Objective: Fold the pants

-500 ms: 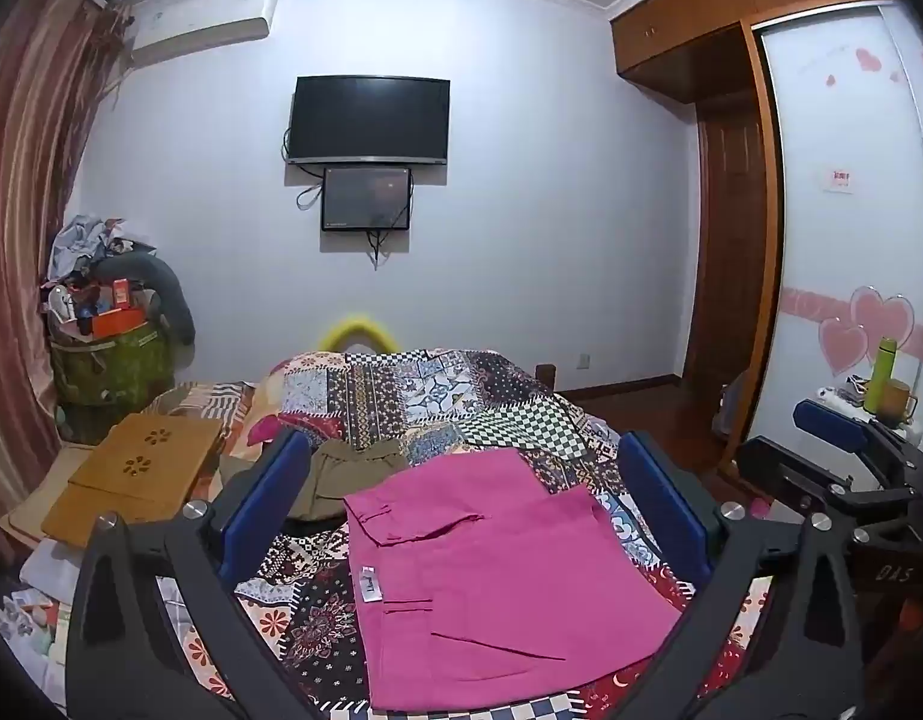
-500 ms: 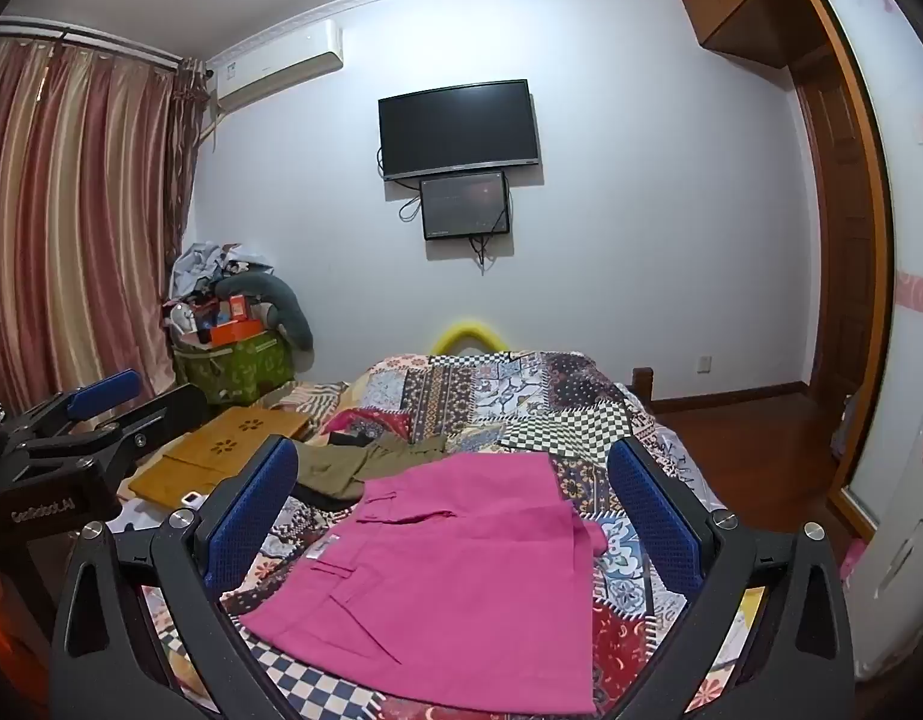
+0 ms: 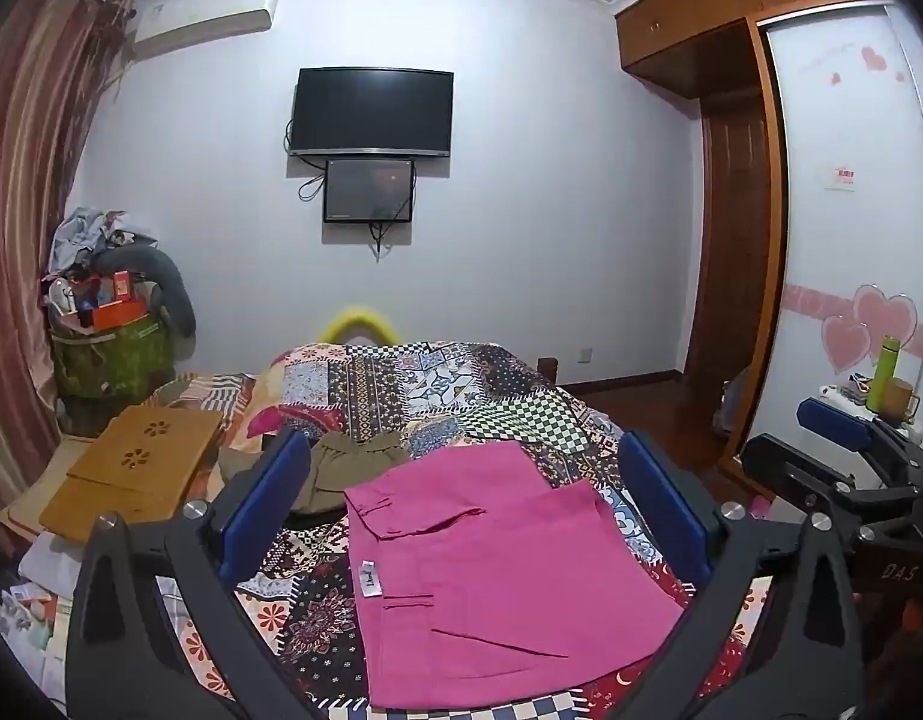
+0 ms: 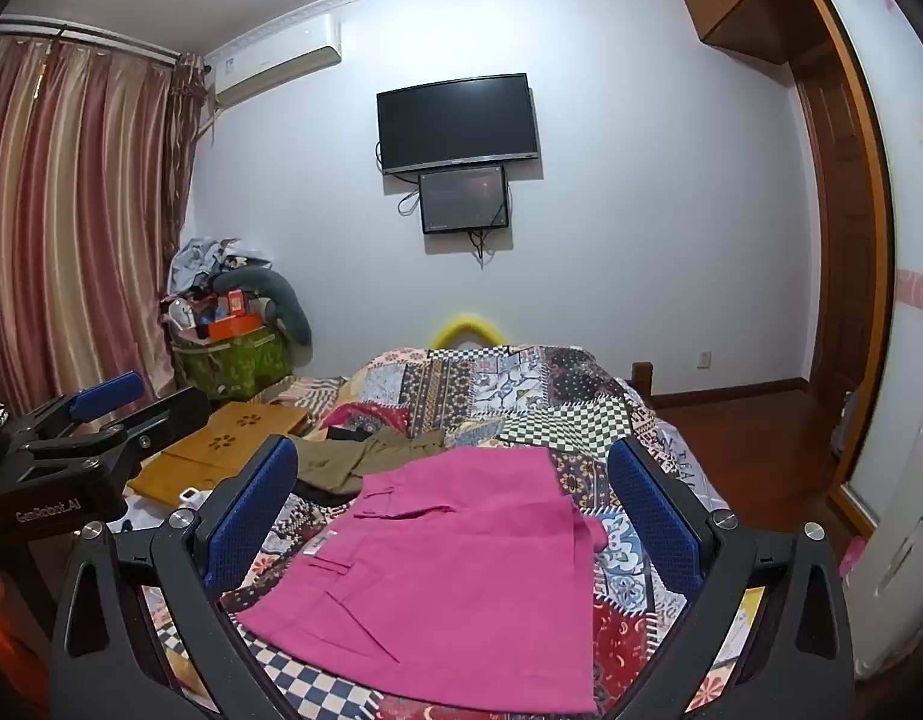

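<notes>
Folded pink pants [image 3: 497, 576] lie on a patchwork bed [image 3: 437, 384]; left gripper [image 3: 461, 510] and right gripper [image 4: 455, 510] hover above, jaws spread wide and empty.

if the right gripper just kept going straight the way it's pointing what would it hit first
Probably the pink pants lying on the patchwork bedspread; the open right gripper tilts slightly down at them, nothing between, though depth is unclear.

One pink pants [image 3: 491, 576] and one olive garment [image 3: 353, 468] lay at frame centre. Two wall screens [image 3: 371, 111] hung above. Two grippers [image 3: 461, 504] were present.
</notes>
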Available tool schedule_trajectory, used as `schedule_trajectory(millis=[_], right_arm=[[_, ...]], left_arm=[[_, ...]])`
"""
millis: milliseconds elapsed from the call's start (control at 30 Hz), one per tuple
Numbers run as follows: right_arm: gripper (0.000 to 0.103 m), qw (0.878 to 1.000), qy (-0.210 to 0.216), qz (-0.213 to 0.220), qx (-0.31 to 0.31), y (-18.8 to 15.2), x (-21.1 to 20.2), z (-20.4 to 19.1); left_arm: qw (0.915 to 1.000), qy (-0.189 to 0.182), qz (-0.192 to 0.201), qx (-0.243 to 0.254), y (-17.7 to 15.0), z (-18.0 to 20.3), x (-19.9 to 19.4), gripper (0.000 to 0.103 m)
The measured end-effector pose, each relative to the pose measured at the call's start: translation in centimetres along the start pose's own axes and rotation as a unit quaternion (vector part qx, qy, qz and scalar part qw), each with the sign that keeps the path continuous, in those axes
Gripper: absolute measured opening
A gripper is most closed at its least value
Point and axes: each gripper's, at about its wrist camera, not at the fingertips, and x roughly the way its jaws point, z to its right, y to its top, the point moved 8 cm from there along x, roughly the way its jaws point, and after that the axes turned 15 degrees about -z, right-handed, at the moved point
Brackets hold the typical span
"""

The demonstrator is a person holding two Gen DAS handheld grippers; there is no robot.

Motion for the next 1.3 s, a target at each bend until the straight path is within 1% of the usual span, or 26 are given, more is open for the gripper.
schedule_trajectory(millis=[133, 333, 567, 1300], right_arm=[[0.103, 1.000, 0.000, 0.000, 0.001, -0.17, -0.02, -0.06], [0.103, 1.000, -0.002, -0.003, 0.003, -0.33, 0.31, -0.19], [0.103, 1.000, -0.001, -0.004, 0.003, -0.30, 0.33, -0.12], [0.103, 1.000, -0.002, -0.004, 0.001, -0.31, 0.26, 0.08]], left_arm=[[1.0000, 0.002, 0.000, 0.000, -0.45, 0.24, 0.29, 0.103], [1.0000, -0.003, -0.004, -0.003, -0.38, -0.05, 0.41, 0.103], [1.0000, 0.001, -0.004, -0.002, -0.25, -0.03, 0.61, 0.103], [1.0000, -0.001, -0.005, -0.003, -0.21, -0.03, 0.48, 0.103]])
